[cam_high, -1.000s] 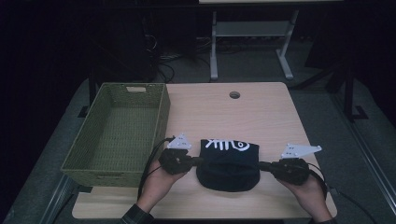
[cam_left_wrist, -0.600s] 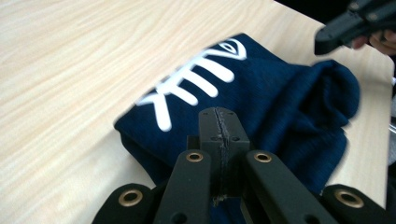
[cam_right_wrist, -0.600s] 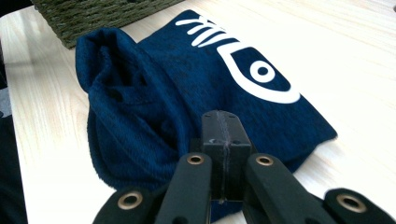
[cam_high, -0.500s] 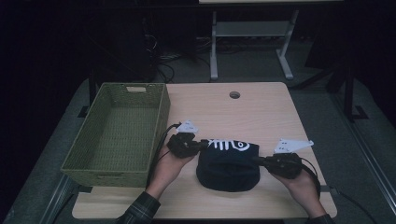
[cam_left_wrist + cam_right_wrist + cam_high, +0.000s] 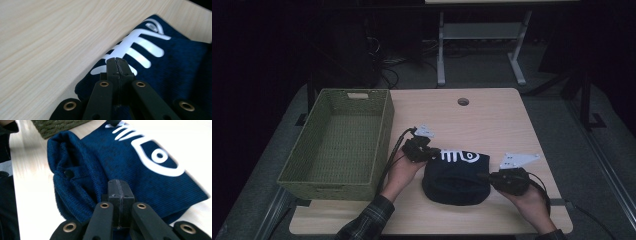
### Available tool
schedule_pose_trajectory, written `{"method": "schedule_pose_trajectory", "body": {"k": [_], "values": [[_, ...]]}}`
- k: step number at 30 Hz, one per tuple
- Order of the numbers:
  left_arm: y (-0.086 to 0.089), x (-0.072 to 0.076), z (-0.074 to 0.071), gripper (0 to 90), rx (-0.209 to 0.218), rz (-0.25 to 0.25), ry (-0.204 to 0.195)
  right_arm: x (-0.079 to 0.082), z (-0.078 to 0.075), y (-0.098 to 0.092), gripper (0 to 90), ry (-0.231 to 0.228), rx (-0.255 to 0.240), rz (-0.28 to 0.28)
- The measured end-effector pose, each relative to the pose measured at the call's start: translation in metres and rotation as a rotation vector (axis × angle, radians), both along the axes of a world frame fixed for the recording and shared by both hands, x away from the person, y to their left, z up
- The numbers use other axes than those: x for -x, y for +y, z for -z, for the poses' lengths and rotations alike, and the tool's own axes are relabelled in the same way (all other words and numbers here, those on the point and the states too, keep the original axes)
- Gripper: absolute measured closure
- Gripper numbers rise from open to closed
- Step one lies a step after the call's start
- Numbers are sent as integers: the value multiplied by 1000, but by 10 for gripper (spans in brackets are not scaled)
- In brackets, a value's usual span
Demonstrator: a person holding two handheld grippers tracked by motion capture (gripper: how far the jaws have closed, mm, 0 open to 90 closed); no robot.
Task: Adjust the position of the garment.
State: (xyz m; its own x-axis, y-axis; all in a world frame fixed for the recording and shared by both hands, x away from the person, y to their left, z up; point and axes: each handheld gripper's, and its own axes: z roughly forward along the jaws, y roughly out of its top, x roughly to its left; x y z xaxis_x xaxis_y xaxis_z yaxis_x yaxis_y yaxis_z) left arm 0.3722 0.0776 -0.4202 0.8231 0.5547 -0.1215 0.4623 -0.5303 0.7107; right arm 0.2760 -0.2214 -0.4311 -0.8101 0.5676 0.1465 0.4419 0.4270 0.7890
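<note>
A folded dark blue garment with a white fish-skeleton print lies on the wooden table, near the front edge. My left gripper is at the garment's far left corner. Its jaws are shut, with the tips over the white print on the garment and my left gripper pinching no cloth that I can see. My right gripper is shut at the garment's right side. In the right gripper view my right gripper points at a rolled fold of the garment.
A green woven basket with nothing in it stands on the table's left side, close to my left hand; its corner is behind the garment. A cable hole is near the far edge. Bare wood lies behind the garment.
My left gripper has moved away from me and to the right, from the garment's near left side to its far left corner. The right gripper and the garment have hardly shifted.
</note>
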Motion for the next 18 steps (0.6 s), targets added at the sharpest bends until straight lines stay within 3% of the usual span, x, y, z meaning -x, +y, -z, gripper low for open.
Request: {"method": "schedule_pose_trajectory", "body": {"k": [13, 18], "values": [[-16, -11, 27, 900, -81, 24, 25, 8, 31, 22, 900, 74, 66, -39], [-21, -17, 33, 900, -88, 32, 41, 11, 36, 32, 900, 83, 75, -61]]}}
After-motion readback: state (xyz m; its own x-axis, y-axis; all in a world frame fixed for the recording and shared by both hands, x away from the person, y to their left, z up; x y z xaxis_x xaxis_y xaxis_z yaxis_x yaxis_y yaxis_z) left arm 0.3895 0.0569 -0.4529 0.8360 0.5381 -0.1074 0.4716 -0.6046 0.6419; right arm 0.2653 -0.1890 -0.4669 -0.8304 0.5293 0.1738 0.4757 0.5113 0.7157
